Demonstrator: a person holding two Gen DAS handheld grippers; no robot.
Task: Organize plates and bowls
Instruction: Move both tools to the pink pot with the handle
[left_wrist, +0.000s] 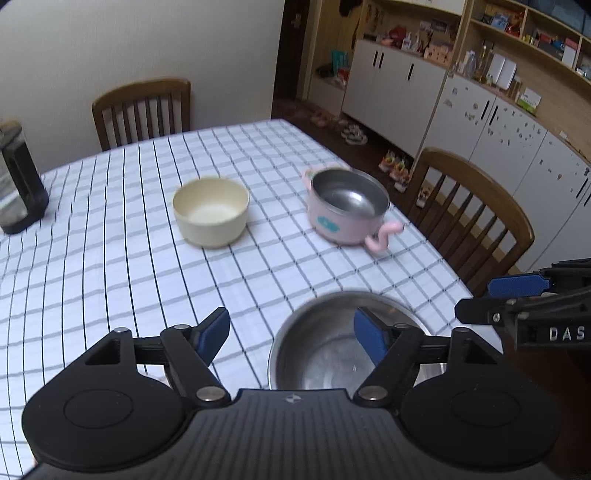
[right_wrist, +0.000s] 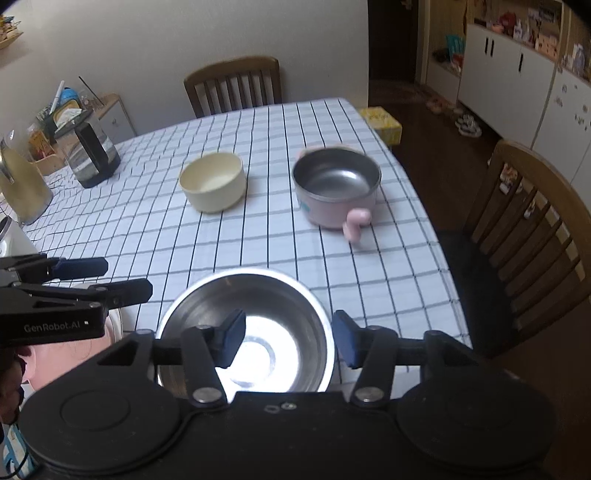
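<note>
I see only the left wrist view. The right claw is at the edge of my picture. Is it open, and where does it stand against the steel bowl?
Observer: The right claw is open. One finger is over the inside of the steel bowl, the other outside its right rim.
Operator: Is something standing left of the kettle?
Observer: Yes, a pale yellow jug stands left of the glass kettle.
Operator: Is anything on the floor past the table?
Observer: A yellow box lies by the far right corner of the table.
</note>
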